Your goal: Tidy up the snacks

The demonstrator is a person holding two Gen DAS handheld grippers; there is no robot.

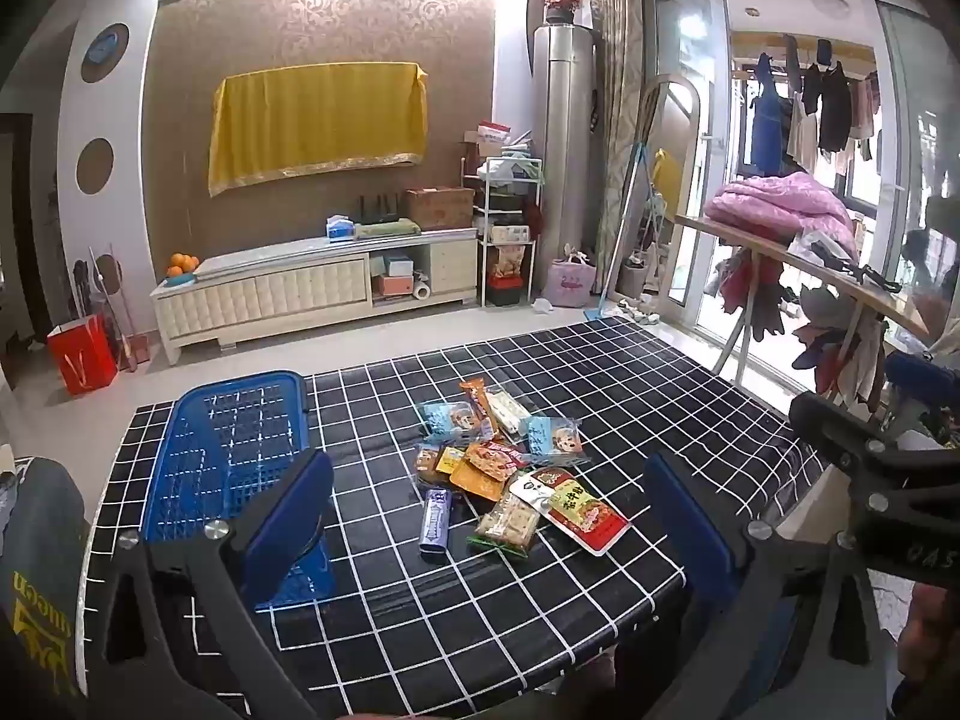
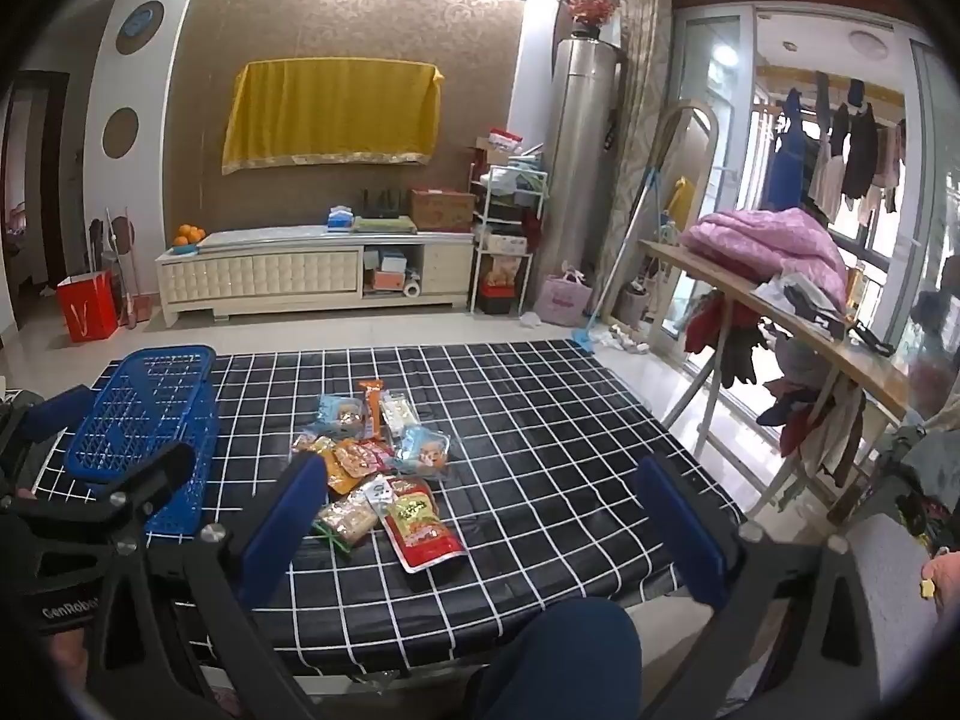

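Black checked table point(image 1: 600, 372): snack packets point(image 1: 510, 468) heaped mid-surface, blue basket point(image 1: 228, 438) beside them seen empty. Left claw point(image 1: 486, 516) and right claw point(image 2: 480, 516) held wide, nothing gripped. Sorting judged not yet begun.

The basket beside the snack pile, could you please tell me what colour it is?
The basket is blue, clearest in the left wrist view.

One blue basket point(image 1: 228, 444); about twelve snack packets point(image 1: 510, 474).
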